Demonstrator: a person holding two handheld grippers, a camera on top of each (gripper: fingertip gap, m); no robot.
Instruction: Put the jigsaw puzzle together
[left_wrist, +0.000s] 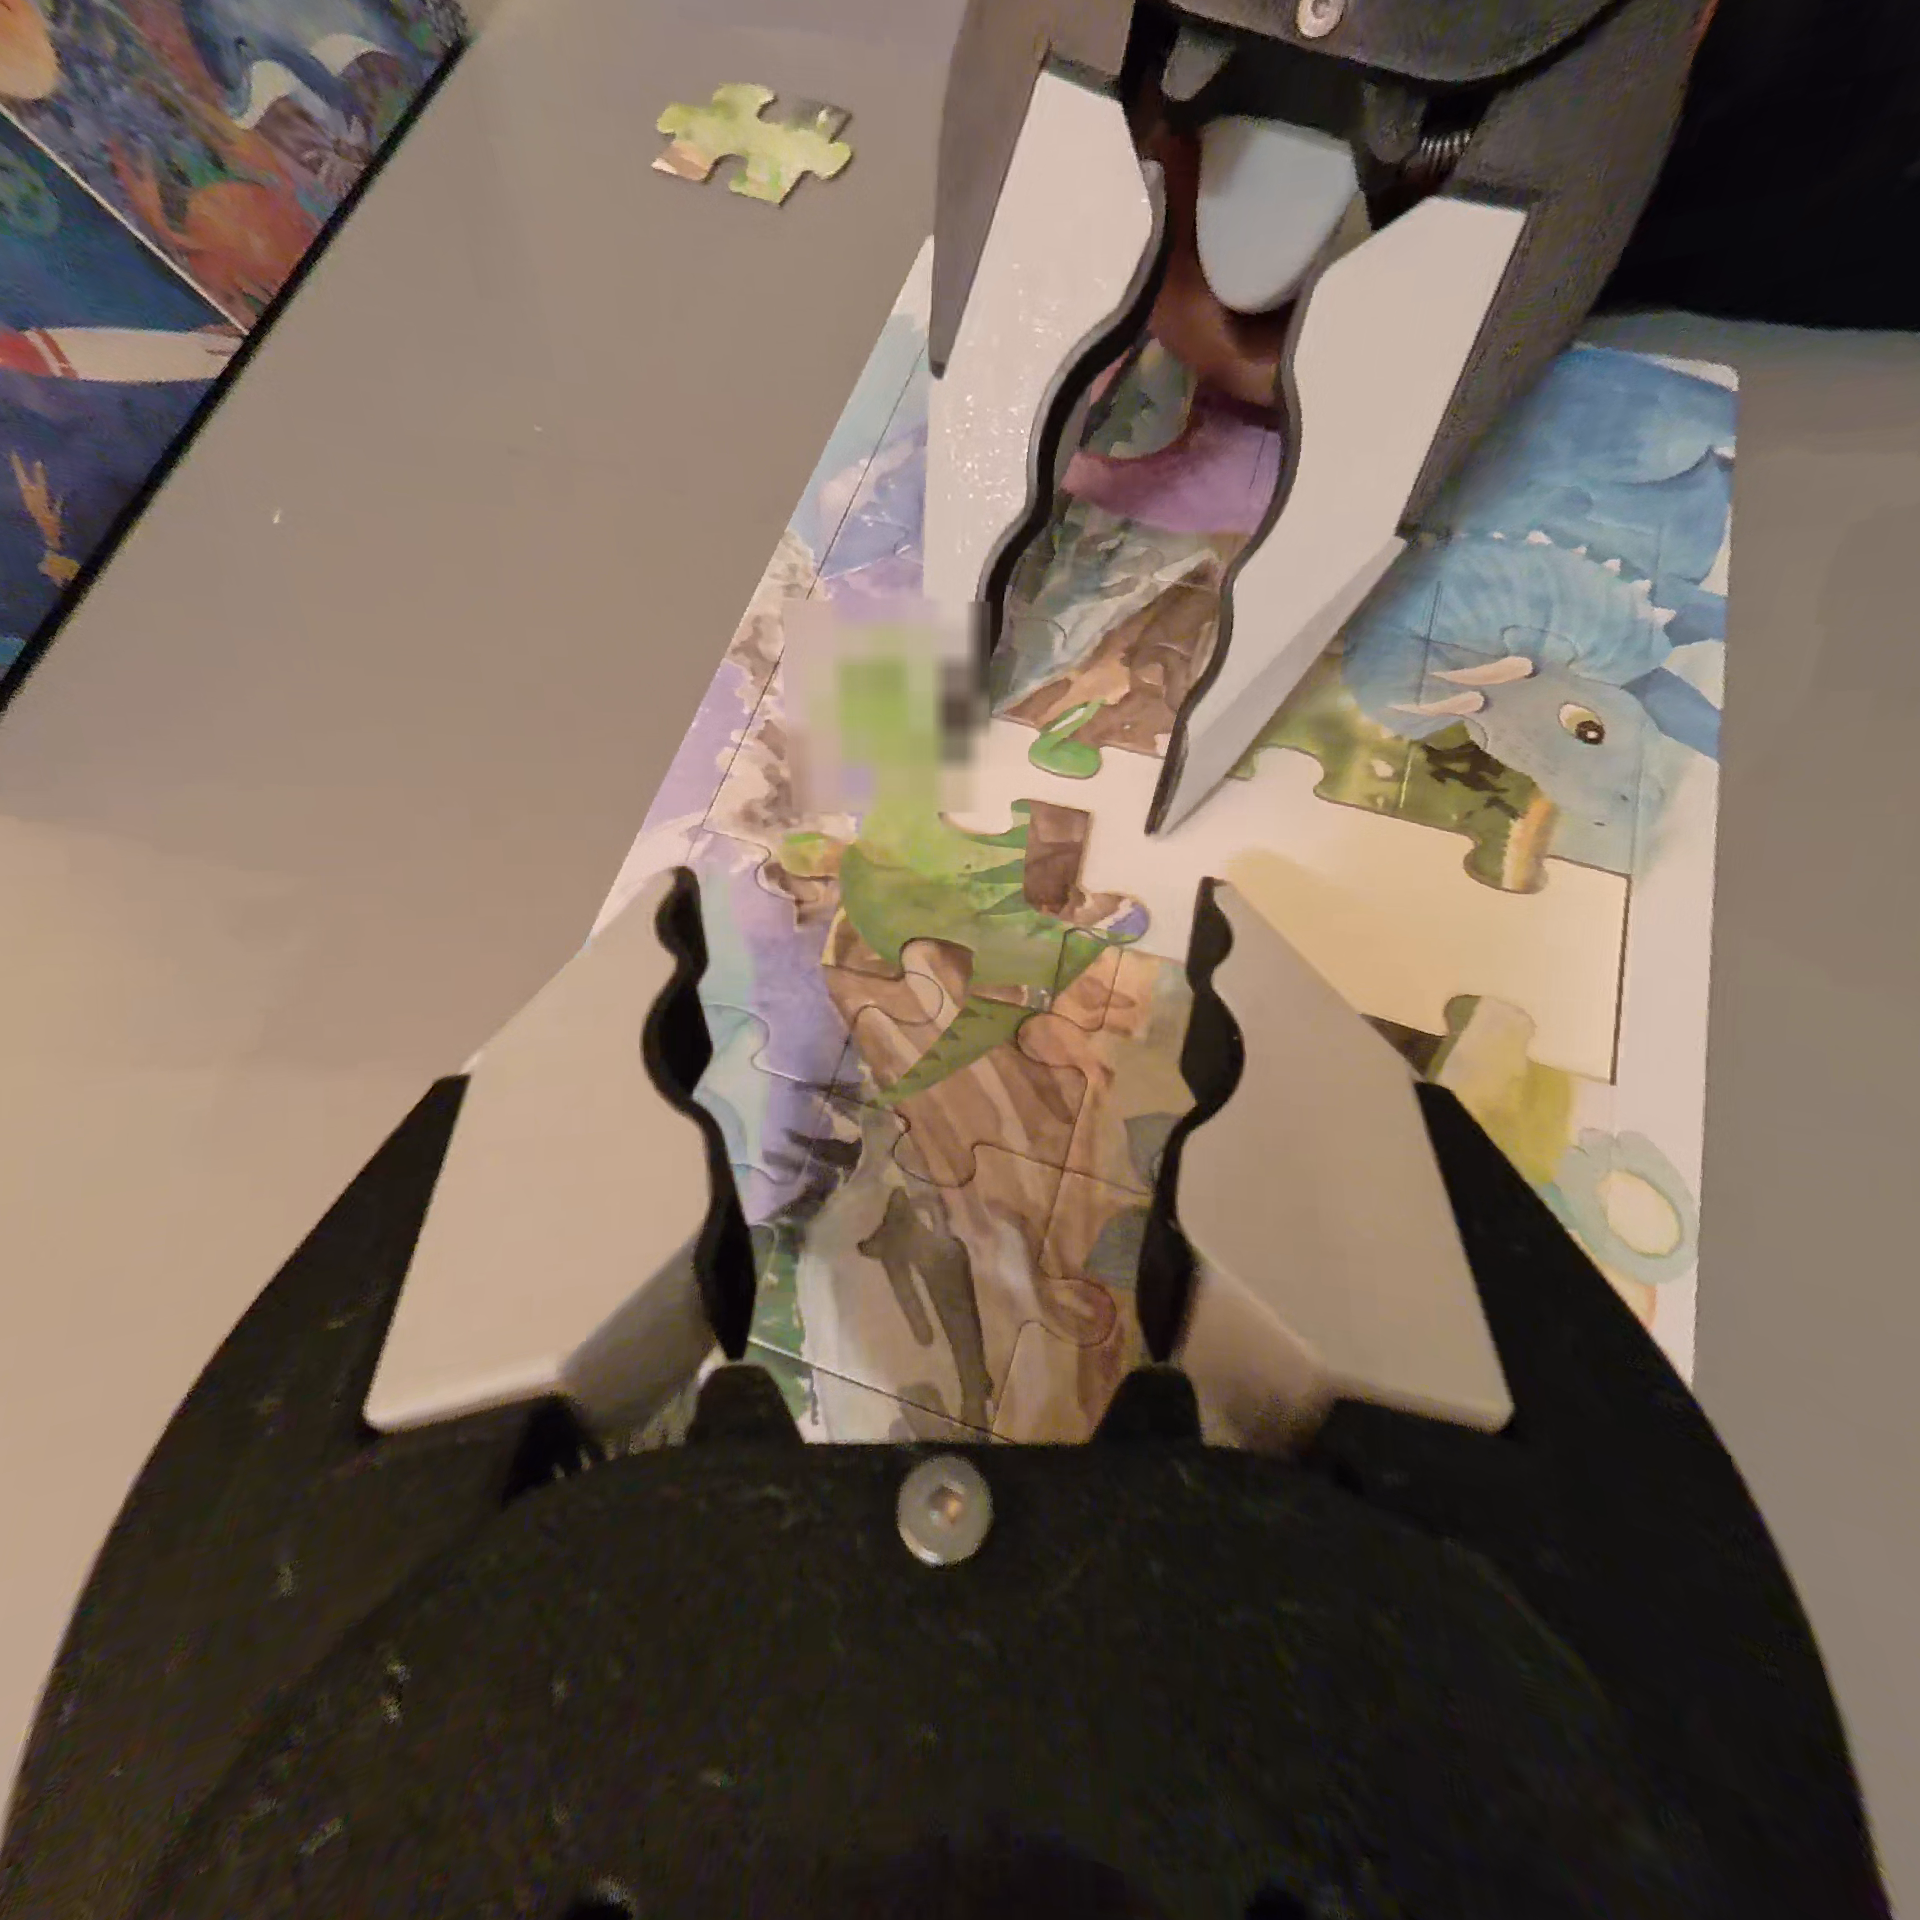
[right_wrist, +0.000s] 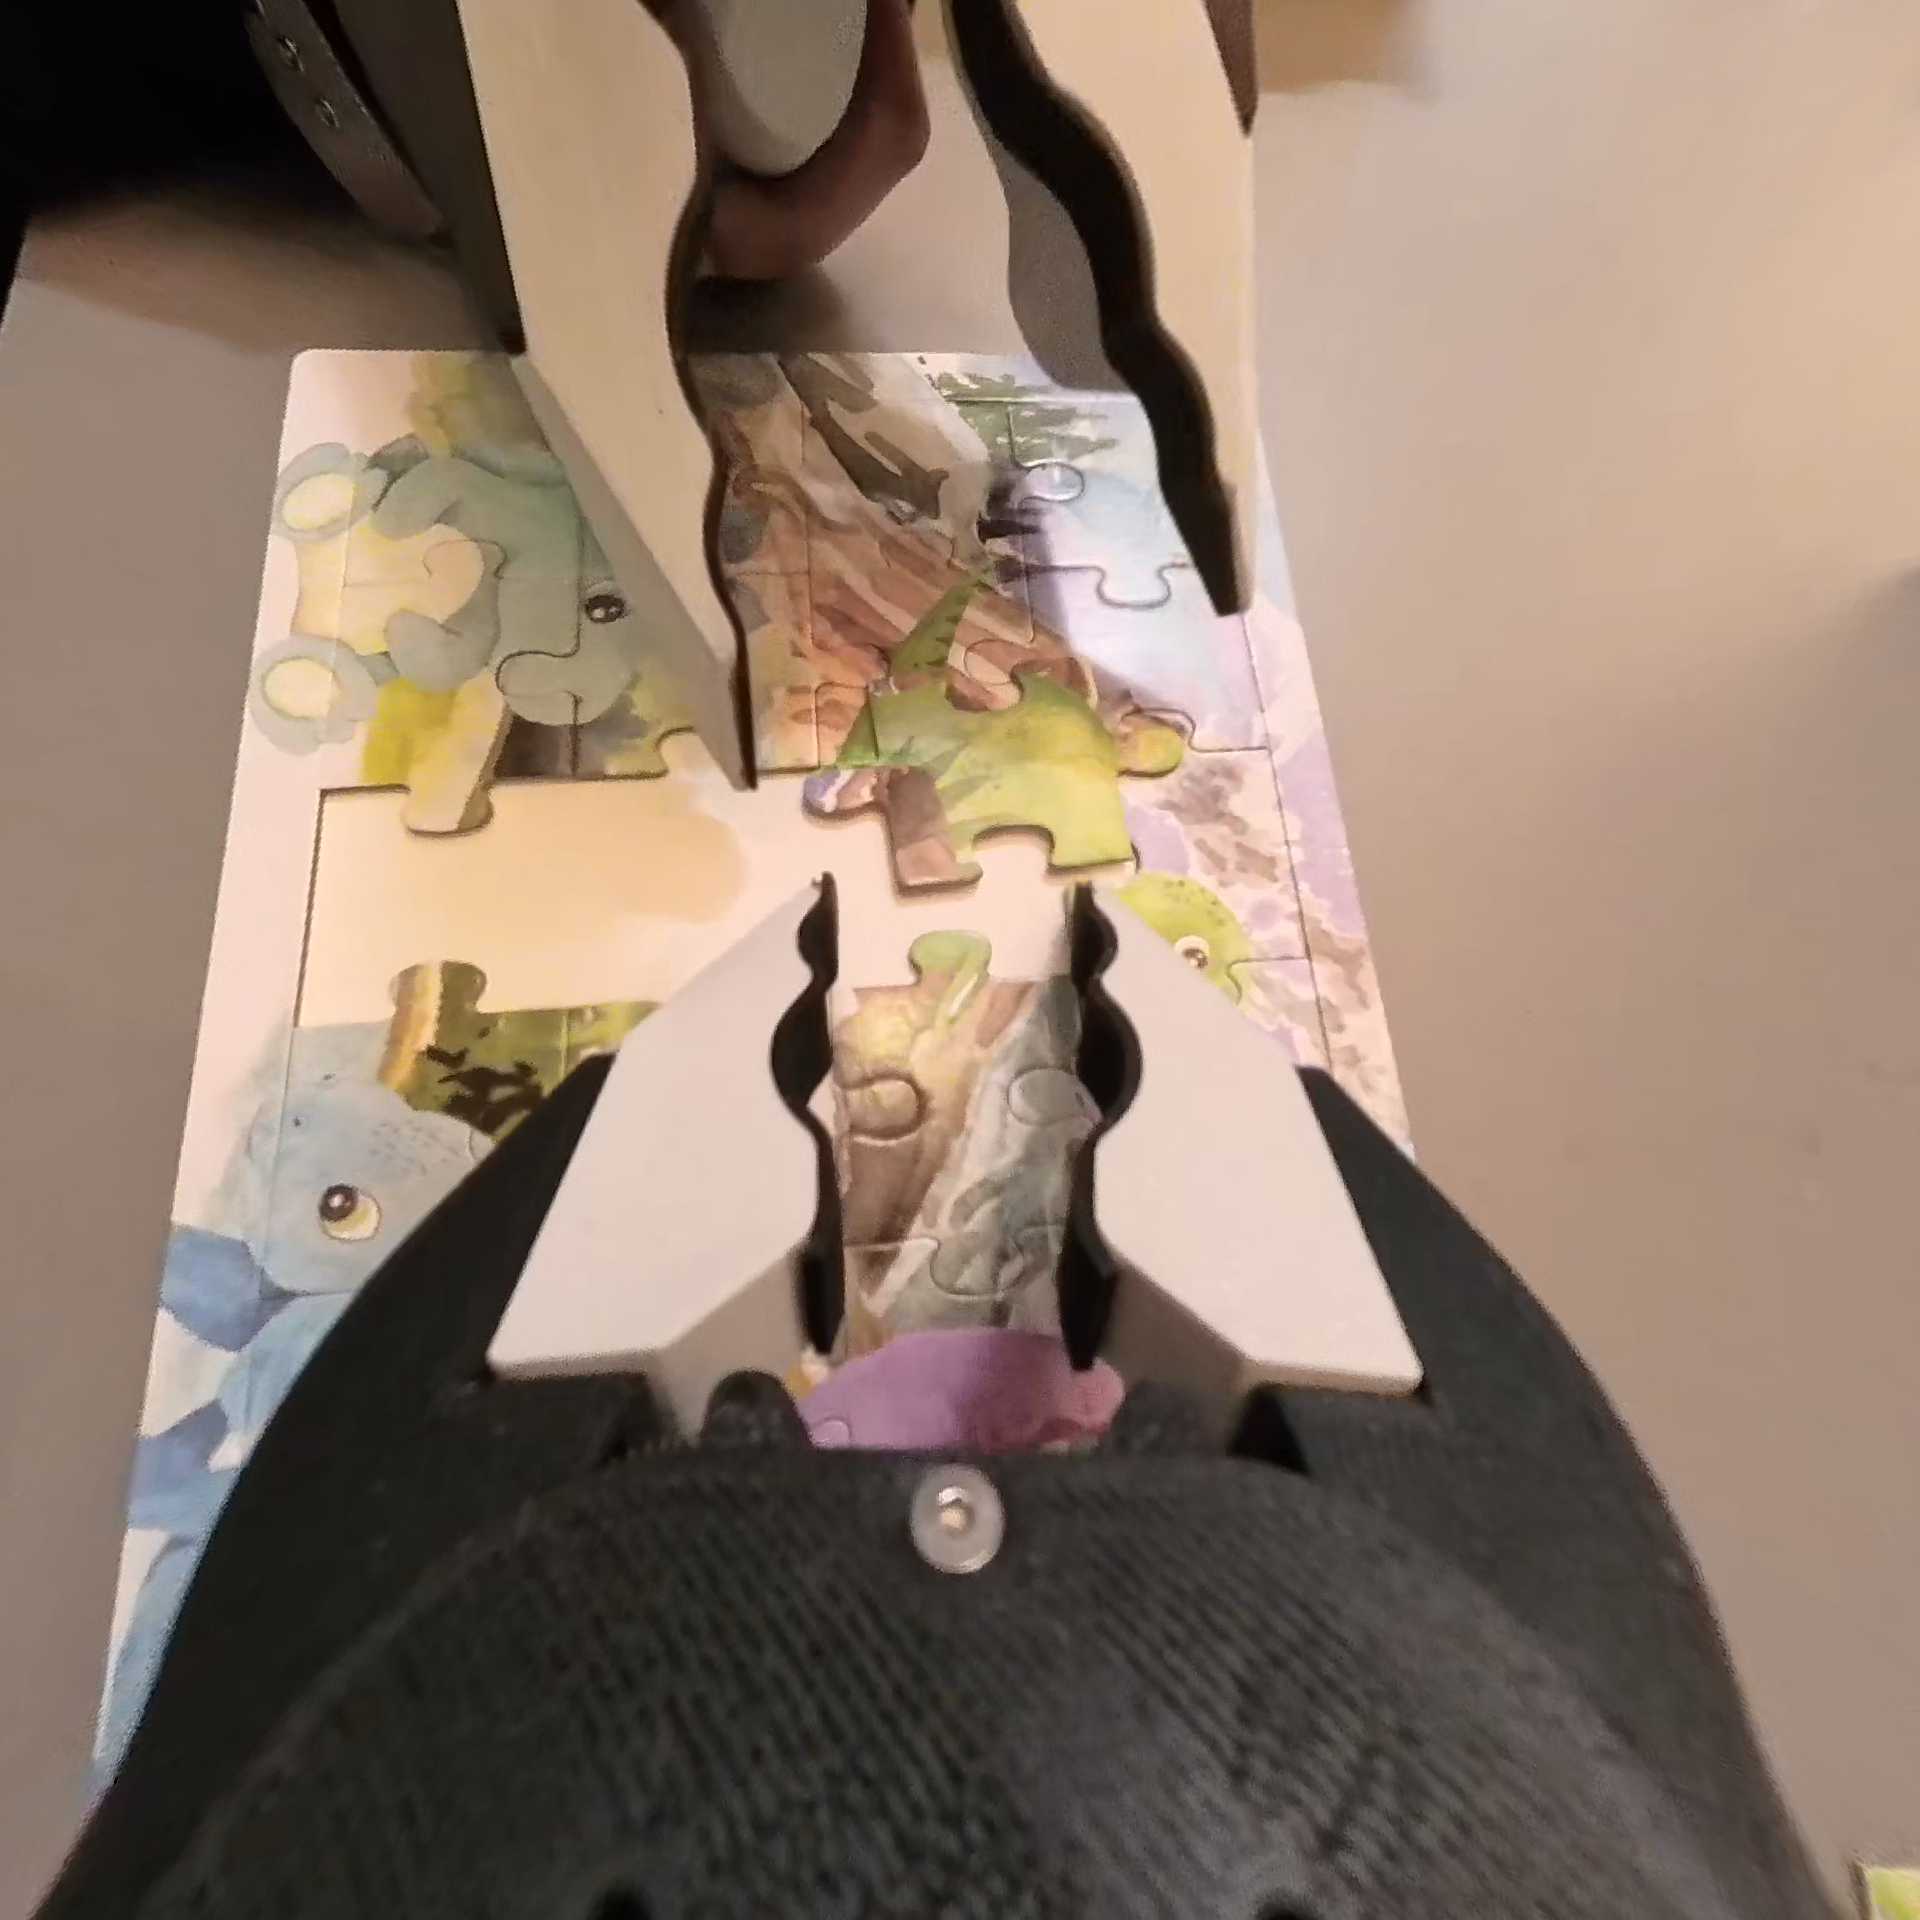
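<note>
Left wrist view: left gripper (left_wrist: 940, 904) hung with jaws apart and empty over the part-built jigsaw puzzle (left_wrist: 1049, 1091) on the grey table (left_wrist: 416, 623), a loose piece (left_wrist: 756, 140) lying well apart toward the table's far edge. Right wrist view: right gripper (right_wrist: 951, 894) likewise spread and empty above the puzzle's bare gap (right_wrist: 540, 894). Judged thin, light, flat card, best pinched by its edges.

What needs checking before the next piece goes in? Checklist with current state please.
1. Left gripper empty and open: ok.
2. Right gripper empty and open: ok.
3. Bare gap in the puzzle tray unobstructed: ok, though the right gripper's fingertip hangs at its edge.
4. Green dinosaur piece seated flush: cannot tell, one edge faces the gap.
5. Loose green piece reachable on the grey table: ok, lying flat, apart from the tray.
6. Enough loose pieces for the gap: cannot tell.
</note>
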